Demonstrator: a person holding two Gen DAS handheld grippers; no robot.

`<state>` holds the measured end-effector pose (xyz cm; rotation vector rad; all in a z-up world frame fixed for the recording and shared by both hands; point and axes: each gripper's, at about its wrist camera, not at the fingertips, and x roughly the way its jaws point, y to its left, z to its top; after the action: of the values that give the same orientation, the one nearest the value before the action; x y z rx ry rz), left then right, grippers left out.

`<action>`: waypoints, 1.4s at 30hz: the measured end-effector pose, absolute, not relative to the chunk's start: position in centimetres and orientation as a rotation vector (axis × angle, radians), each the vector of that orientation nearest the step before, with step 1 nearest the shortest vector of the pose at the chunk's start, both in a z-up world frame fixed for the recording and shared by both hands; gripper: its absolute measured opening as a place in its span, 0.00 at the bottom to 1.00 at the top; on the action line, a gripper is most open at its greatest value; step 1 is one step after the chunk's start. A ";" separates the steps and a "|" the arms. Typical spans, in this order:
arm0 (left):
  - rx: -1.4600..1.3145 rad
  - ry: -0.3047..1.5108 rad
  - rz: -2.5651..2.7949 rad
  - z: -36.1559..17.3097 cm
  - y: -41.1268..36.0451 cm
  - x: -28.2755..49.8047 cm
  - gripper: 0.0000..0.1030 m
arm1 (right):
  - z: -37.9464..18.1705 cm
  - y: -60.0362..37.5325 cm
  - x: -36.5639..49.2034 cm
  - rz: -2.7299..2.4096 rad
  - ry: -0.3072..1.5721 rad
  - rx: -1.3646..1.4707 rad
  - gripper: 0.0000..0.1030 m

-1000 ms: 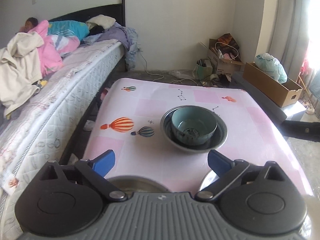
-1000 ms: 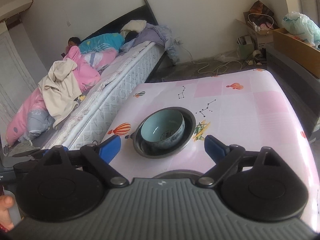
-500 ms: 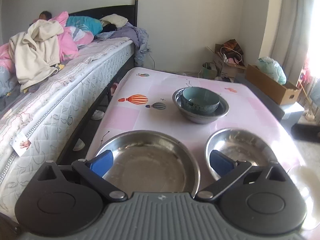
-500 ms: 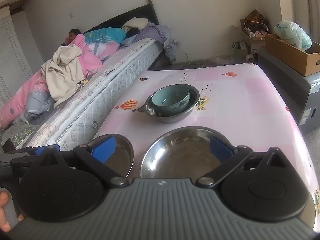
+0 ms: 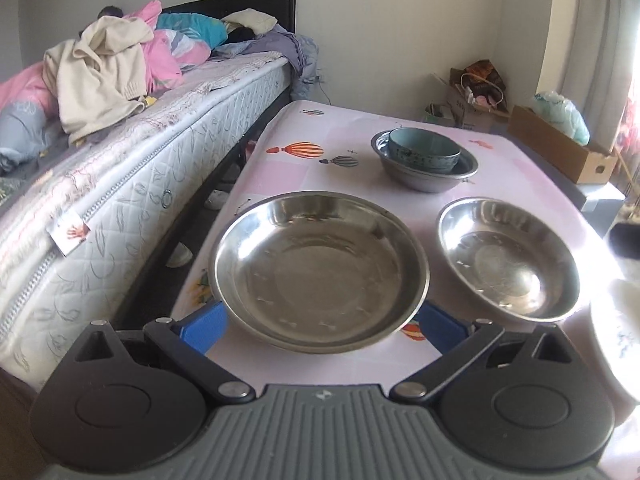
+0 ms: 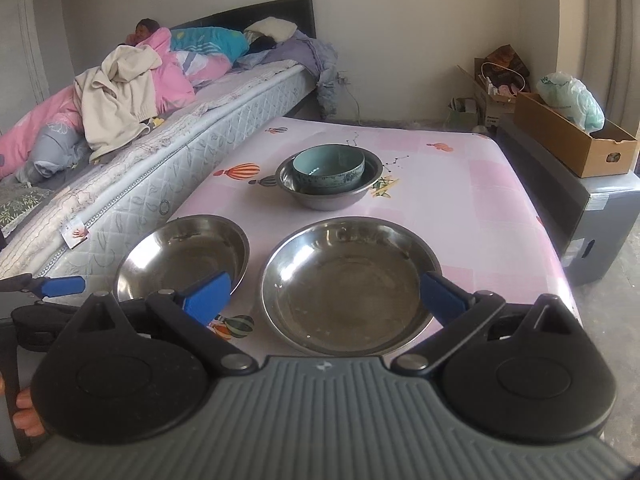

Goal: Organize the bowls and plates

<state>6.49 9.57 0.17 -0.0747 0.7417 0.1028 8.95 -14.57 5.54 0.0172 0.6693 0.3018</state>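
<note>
A teal ceramic bowl (image 5: pixel 424 153) sits inside a steel bowl (image 5: pixel 426 178) at the middle of the pink table (image 5: pixel 352 124); both also show in the right wrist view, teal bowl (image 6: pixel 328 168) in steel bowl (image 6: pixel 330 196). Two empty steel bowls lie near the front edge: a wide one (image 5: pixel 318 270) and a smaller one (image 5: pixel 508 260). In the right wrist view they are the left bowl (image 6: pixel 182 258) and the centre bowl (image 6: pixel 348 284). My left gripper (image 5: pixel 322 326) is open, straddling the wide bowl's near rim. My right gripper (image 6: pixel 326 300) is open around its bowl's near side.
A bed (image 5: pixel 132 152) with heaped blankets and a lying person (image 6: pixel 146 28) runs along the table's left side. A cardboard box (image 6: pixel 572 140) on a grey unit stands to the right. Clutter sits by the far wall. A bright white object (image 5: pixel 620 328) lies at the table's right front.
Both grippers have drawn back and lowered toward the table's front edge. The two empty steel bowls have come into full view; the stacked bowls now look farther away.
</note>
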 end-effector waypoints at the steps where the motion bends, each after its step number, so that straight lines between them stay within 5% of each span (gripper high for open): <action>1: -0.084 0.743 0.099 0.2 9.5 6.3 1.00 | 5.5 -14.3 8.8 0.302 0.667 0.006 0.99; 19: -0.127 0.742 0.173 0.0 10.2 4.2 1.00 | 5.8 -12.8 5.1 0.173 0.590 -0.096 0.99; 42: -0.162 0.837 0.253 -2.4 14.8 5.8 1.00 | -0.4 -11.2 9.8 0.397 0.804 0.267 0.98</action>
<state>5.80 14.79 -2.44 -0.1620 0.8374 0.2534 9.81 -11.19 -0.38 0.2669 0.8043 0.3974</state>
